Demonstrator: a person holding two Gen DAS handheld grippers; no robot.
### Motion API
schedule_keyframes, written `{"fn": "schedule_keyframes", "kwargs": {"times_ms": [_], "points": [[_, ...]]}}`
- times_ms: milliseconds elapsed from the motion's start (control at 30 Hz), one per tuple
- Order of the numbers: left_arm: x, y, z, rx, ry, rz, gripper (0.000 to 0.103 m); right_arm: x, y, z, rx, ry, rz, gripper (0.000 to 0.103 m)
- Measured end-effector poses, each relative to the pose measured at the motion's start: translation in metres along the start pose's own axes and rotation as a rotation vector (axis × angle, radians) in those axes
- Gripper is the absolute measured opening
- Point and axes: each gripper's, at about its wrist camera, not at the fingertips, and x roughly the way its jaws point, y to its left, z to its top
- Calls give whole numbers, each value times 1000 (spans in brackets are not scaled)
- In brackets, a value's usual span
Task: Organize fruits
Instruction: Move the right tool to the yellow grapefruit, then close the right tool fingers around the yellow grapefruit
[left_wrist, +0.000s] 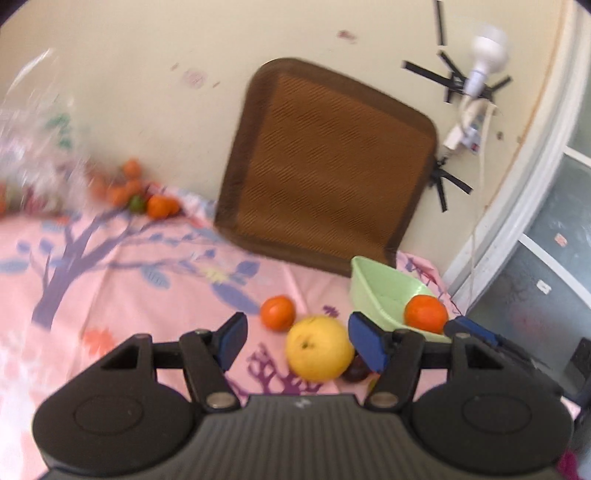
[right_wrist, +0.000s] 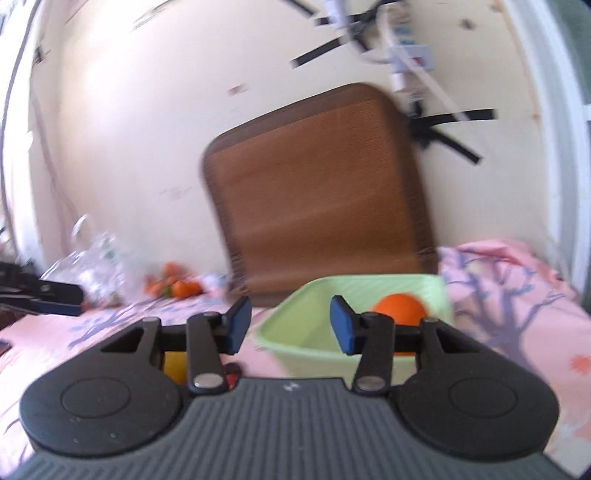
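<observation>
My left gripper (left_wrist: 299, 341) hovers open over the pink bedsheet. A yellow fruit (left_wrist: 319, 349) lies on the sheet under its jaws, close to the right pad and well apart from the left pad. Behind it sits an orange (left_wrist: 277, 312), and a dark plum (left_wrist: 354, 371) peeks out beside it. The green basin (left_wrist: 376, 288) to the right holds one orange (left_wrist: 424, 314). My right gripper (right_wrist: 291, 325) is open and empty in front of the basin (right_wrist: 295, 347), with that orange (right_wrist: 400, 308) behind its right finger.
A brown mat (left_wrist: 325, 166) leans on the wall behind the basin. At the far left lie a heap of oranges with one green fruit (left_wrist: 136, 192) and a clear plastic bag (left_wrist: 37, 147). A window frame (left_wrist: 535, 206) borders the bed on the right.
</observation>
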Motion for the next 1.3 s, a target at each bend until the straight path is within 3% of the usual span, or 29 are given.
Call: {"fn": "schedule_keyframes", "kwargs": {"times_ms": [167, 333, 367, 433, 467, 500, 533, 700, 867, 967, 1067, 1100, 1167, 1300], "points": [[-8, 38, -11, -127, 6, -28, 62, 47, 56, -8, -102, 123, 98, 51], [-17, 57, -15, -171, 9, -32, 62, 96, 77, -13, -127, 205, 88, 65], [-19, 60, -15, -176, 9, -35, 62, 97, 80, -14, -115, 222, 105, 56], [-23, 65, -17, -184, 3, -47, 63, 87, 93, -15, -143, 210, 100, 49], [-23, 67, -17, -187, 0, -53, 64, 78, 100, -14, -157, 200, 127, 35], [-23, 68, -18, -192, -3, -55, 66, 69, 106, -12, -163, 198, 168, 13], [-22, 69, -19, -197, -2, -60, 66, 64, 112, -12, -170, 211, 190, 2], [1, 60, -17, -185, 36, -88, 66, 62, 131, -24, -229, 232, 225, 3], [22, 37, -14, -114, 63, -104, 71, 61, 132, -23, -234, 249, 249, 12], [40, 31, -17, -84, 125, -49, 54, 58, 138, -26, -294, 241, 225, 27], [41, 36, -23, -102, 129, -80, 55, 53, 132, -26, -284, 238, 198, 36], [40, 36, -24, -100, 127, -83, 55, 51, 129, -27, -281, 226, 187, 52], [39, 38, -24, -106, 131, -90, 56, 52, 126, -28, -280, 215, 174, 68], [37, 36, -26, -93, 126, -90, 56, 72, 126, -35, -276, 272, 187, 68]]}}
